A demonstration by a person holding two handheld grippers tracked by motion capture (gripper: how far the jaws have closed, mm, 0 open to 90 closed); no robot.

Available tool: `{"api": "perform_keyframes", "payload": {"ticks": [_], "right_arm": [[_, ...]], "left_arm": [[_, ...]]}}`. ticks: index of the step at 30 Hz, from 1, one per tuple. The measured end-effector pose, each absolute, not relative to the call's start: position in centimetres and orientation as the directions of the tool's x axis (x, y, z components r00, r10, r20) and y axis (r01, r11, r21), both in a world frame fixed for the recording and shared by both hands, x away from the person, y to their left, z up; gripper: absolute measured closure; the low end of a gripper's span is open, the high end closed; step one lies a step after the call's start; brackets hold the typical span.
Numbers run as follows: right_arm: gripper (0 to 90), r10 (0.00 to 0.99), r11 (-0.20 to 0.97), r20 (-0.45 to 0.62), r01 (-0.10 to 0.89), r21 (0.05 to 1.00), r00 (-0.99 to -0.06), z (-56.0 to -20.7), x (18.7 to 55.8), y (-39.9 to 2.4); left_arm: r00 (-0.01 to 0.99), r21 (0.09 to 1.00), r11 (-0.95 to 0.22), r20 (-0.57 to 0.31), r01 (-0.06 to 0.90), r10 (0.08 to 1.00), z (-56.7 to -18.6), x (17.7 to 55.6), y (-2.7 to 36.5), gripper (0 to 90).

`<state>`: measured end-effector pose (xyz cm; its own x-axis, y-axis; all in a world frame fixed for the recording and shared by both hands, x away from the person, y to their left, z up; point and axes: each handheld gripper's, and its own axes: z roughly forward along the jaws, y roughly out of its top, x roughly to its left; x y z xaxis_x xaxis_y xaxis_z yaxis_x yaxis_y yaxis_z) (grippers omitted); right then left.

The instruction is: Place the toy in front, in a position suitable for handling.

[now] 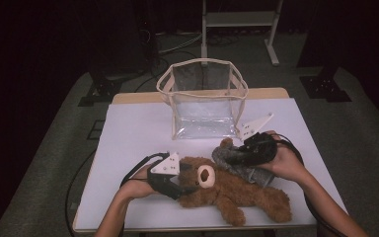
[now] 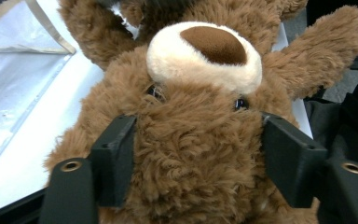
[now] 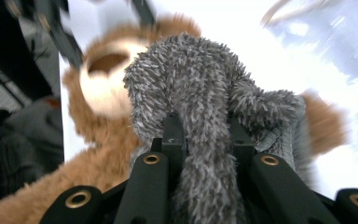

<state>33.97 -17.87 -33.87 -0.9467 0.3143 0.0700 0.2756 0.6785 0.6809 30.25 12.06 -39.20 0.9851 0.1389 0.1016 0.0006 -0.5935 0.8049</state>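
Observation:
A brown teddy bear (image 1: 237, 190) lies on its back on the white table (image 1: 133, 133), head to the left. My left gripper (image 1: 190, 178) comes in from the left, and its jaws stand on either side of the bear's head. In the left gripper view the pads (image 2: 116, 154) touch the fur below the bear's muzzle (image 2: 205, 60). My right gripper (image 1: 229, 159) is shut on a grey fuzzy garment (image 1: 249, 173) that lies over the bear's upper body. In the right gripper view the grey garment (image 3: 182, 79) is pinched between the jaws of the right gripper (image 3: 207, 130), with the bear (image 3: 98, 121) blurred behind it.
A clear plastic bag with a beige rim (image 1: 205, 98) stands open at the back middle of the table, just beyond the bear. Its clear wall (image 2: 14, 70) shows in the left gripper view. Bare table lies to the left. The floor around is dark.

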Motion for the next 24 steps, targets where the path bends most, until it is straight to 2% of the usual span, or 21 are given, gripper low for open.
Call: {"api": "perform_keyframes", "payload": {"ticks": [4,9,15,18,24], "right_arm": [[74.1,0.29,0.674,0.119,0.291,0.679,-0.95,-35.9,33.2,-17.8],[74.2,0.294,0.672,0.091,0.273,0.688,-0.952,-35.1,32.8,-17.6],[74.2,0.279,0.676,0.086,0.259,0.69,-0.956,-34.8,34.1,-15.9],[74.2,0.294,0.686,0.107,0.288,0.668,-0.95,-35.8,35.5,-15.2],[74.2,0.359,0.659,0.154,0.366,0.657,-0.921,-36.8,37.0,-17.1]], "left_arm": [[0.986,0.815,-0.579,0.097,-0.003,0.133,-38.9,30.1,12.0,27.2],[0.99,0.801,-0.599,0.089,-0.007,0.107,-39.2,30.0,11.5,32.2],[0.991,0.791,-0.611,0.099,-0.026,0.086,-39.2,29.5,11.4,33.3],[0.992,0.786,-0.617,0.103,-0.035,0.076,-39.3,29.4,11.5,33.6],[0.991,0.787,-0.616,0.108,-0.039,0.075,-39.2,29.4,11.3,33.6]]}}
